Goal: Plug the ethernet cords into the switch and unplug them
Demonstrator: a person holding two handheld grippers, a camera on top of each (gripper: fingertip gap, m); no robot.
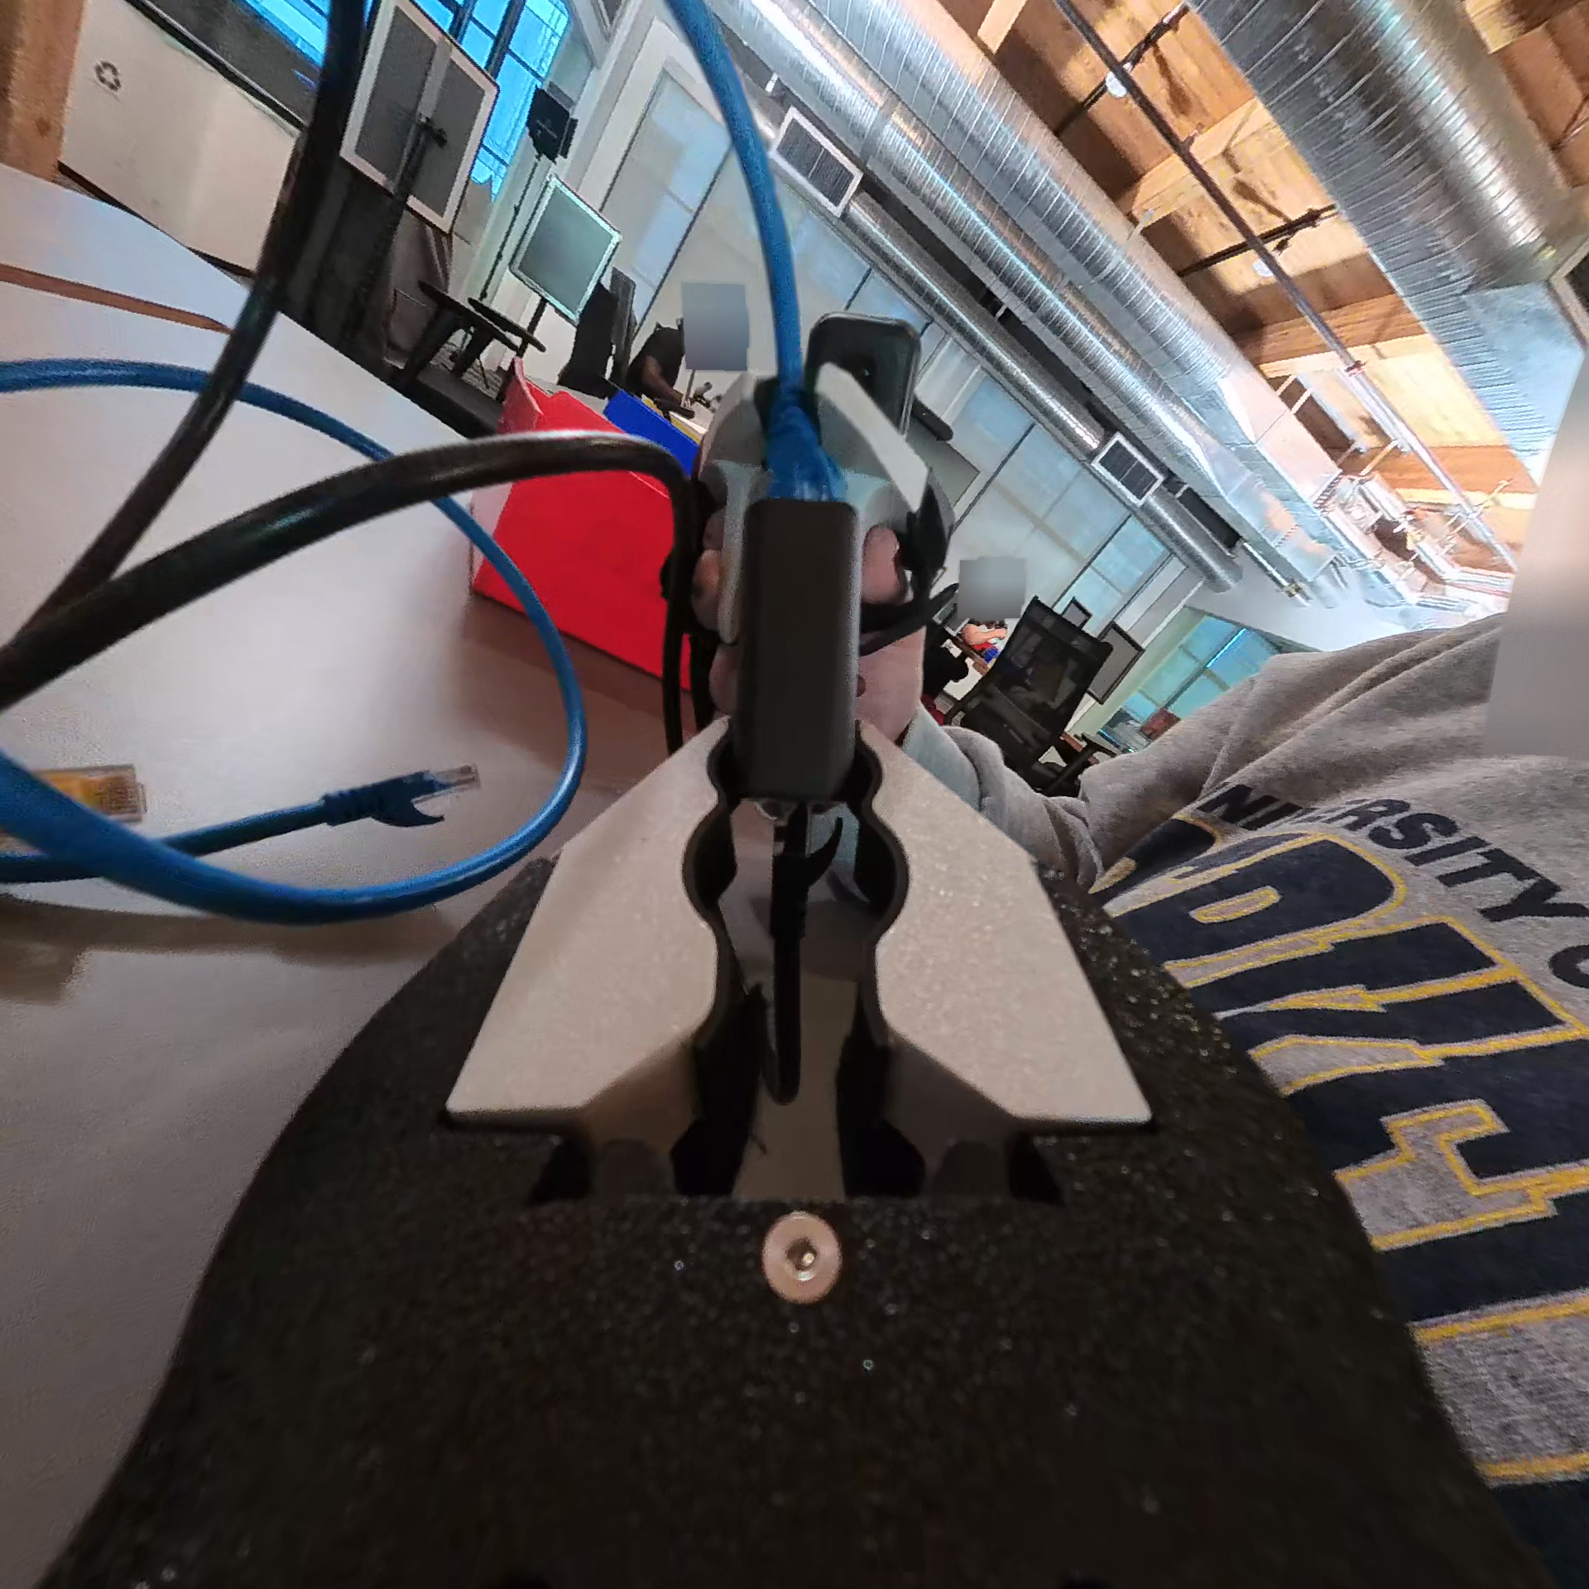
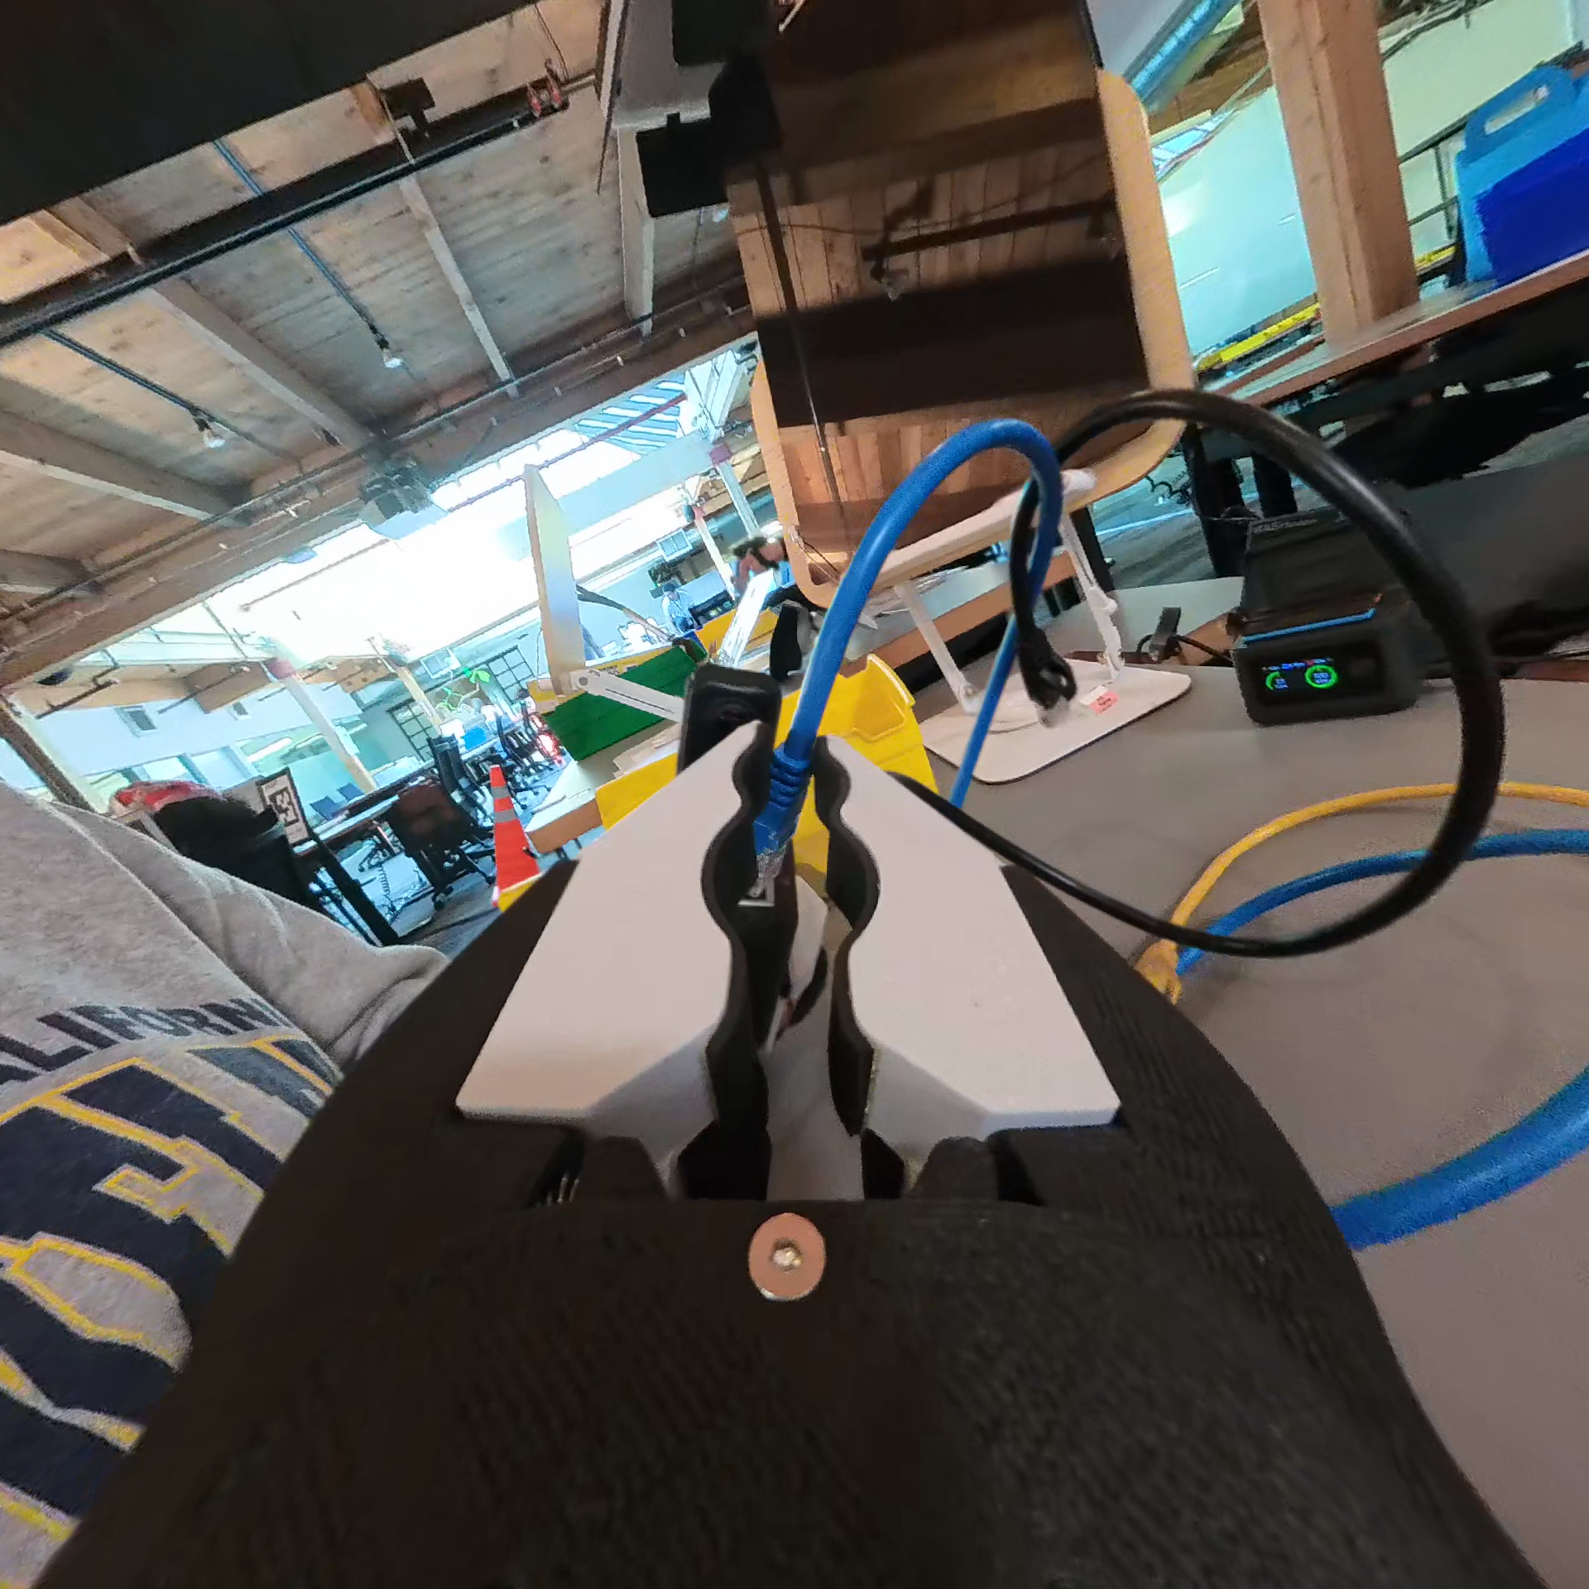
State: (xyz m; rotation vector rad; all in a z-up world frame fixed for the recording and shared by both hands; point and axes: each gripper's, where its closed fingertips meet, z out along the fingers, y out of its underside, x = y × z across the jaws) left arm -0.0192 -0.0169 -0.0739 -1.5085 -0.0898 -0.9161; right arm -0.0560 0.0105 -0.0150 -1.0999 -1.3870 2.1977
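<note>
My left gripper is shut on the black switch and holds it upright above the table. A blue ethernet cord meets the switch's far end with its boot. My right gripper closes around that boot from behind. In the right wrist view my right gripper is shut on the blue plug; its clear tip points toward the camera at a black part between the fingers. A black cord loops beside it, with its free plug hanging. Another blue plug lies loose on the table.
A yellow-tipped plug and a yellow cord lie on the grey table. A red bin, a yellow bin, a white stand and a black power unit stand behind. A person's grey sweatshirt is close. Some 7 centimeters of space lies between my two pairs of fingers.
</note>
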